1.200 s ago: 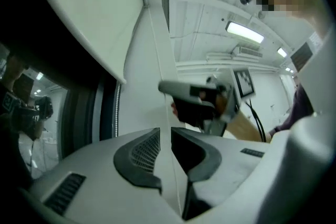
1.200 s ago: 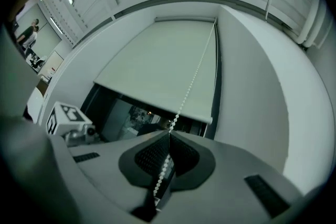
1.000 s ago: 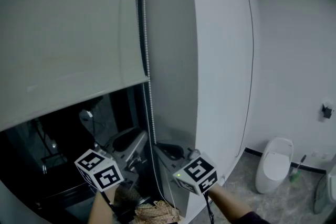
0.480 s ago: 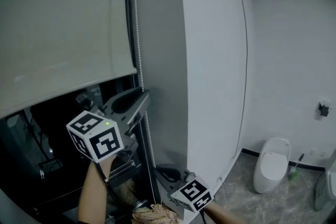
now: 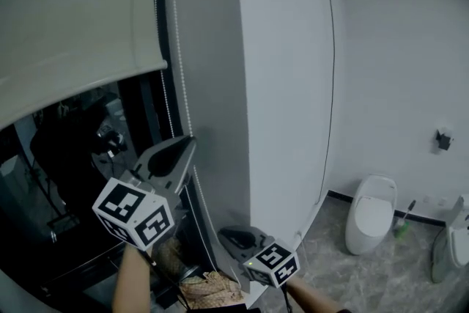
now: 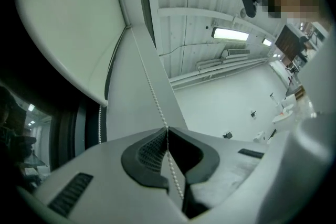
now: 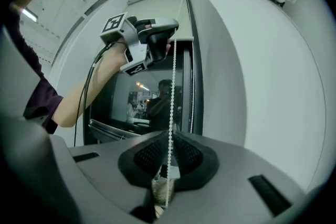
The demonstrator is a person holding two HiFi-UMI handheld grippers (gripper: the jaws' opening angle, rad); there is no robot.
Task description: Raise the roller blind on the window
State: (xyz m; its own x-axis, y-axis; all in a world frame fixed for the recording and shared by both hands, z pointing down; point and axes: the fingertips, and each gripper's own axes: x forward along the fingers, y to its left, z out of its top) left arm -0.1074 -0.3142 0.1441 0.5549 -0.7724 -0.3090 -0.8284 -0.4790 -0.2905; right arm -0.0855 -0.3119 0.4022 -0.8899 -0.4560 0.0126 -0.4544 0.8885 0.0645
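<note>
- blind (image 5: 66, 11) top left, part raised, dark glass (image 5: 73, 157) bare below it
- left gripper (image 5: 185, 149) tilted up, jaws just closing, pinching chain (image 5: 178, 77) by blind's right edge
- woven thing (image 5: 212, 291) low, between the grippers
- right gripper (image 5: 233, 237) lower, clamped on chain too
- white pillar (image 5: 286, 84) just right of chain
- toilet (image 5: 370, 220) and green brush (image 5: 402, 225) far right on floor

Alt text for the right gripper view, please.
The right gripper is shut on the bead chain, seen along its jaws. The chain runs up to the left gripper, whose jaws have just closed on it, in front of a dark window with the roller blind partly raised.
</note>
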